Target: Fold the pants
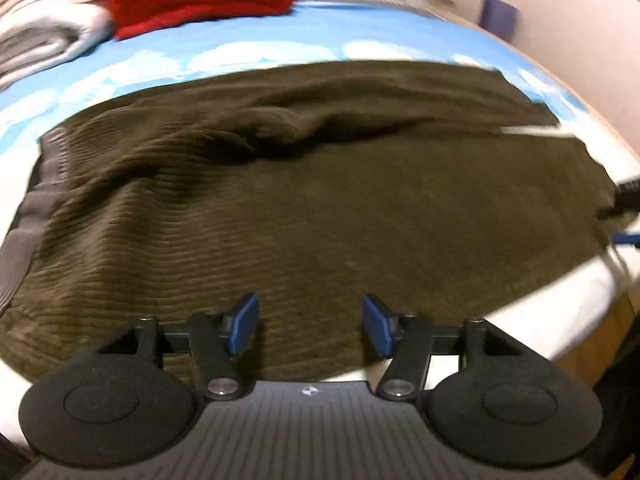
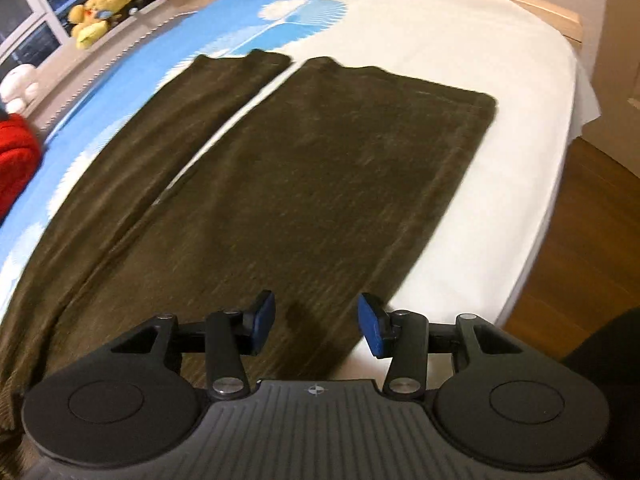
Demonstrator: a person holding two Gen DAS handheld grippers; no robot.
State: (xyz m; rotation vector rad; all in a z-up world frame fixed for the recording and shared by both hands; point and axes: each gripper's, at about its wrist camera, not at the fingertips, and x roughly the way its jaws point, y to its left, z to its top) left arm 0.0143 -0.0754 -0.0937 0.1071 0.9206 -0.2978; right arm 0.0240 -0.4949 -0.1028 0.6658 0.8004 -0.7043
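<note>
- Your left gripper [image 1: 310, 330]: jaws wide apart, holding nothing, over the pants [image 1: 320, 216] near the waistband [image 1: 24, 236].
- Pants: dark olive corduroy, flat on the bed [image 2: 440, 40], rumpled at the top, legs slightly parted.
- Your right gripper [image 2: 316, 326]: jaws apart, empty, above the near leg's edge.

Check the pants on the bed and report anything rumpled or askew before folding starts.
The pants lie spread out, but a raised wrinkle bunches the fabric near the seat, right of the waistband. The two legs lie flat, split by a narrow gap. Nothing else stands out.
</note>
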